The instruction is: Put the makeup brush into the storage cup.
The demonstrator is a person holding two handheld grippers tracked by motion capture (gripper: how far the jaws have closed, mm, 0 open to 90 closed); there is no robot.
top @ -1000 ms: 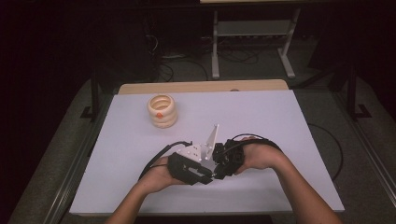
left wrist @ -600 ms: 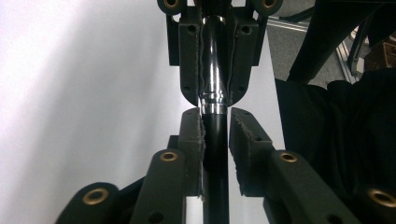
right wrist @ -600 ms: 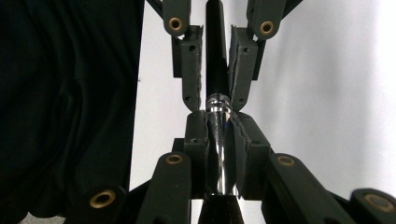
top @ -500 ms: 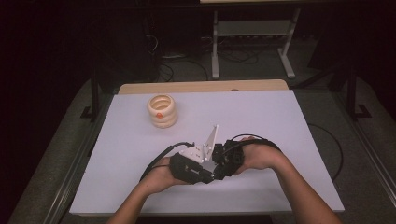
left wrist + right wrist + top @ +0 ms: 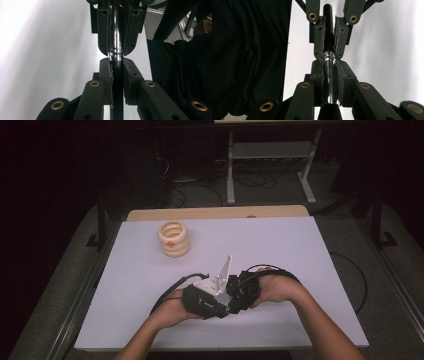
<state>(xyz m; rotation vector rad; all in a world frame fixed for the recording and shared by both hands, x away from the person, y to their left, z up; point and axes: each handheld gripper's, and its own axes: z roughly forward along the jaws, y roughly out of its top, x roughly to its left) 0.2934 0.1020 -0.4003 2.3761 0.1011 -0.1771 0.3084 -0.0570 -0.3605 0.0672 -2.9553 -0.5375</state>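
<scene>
While pinching the pen [image 5: 115,32] by its black end in the left gripper [image 5: 117,65] and chrome end in the right gripper [image 5: 329,65]: seemingly gripped, not yet pulled apart.

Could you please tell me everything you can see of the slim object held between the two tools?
The pen-like object has a polished chrome section that tapers to a ringed collar, joined to a glossy black barrel. It lies level above the white table, spanning both tools nose to nose: the right tool clamps the chrome part, the left tool the black part. Nothing else touches it.
</scene>
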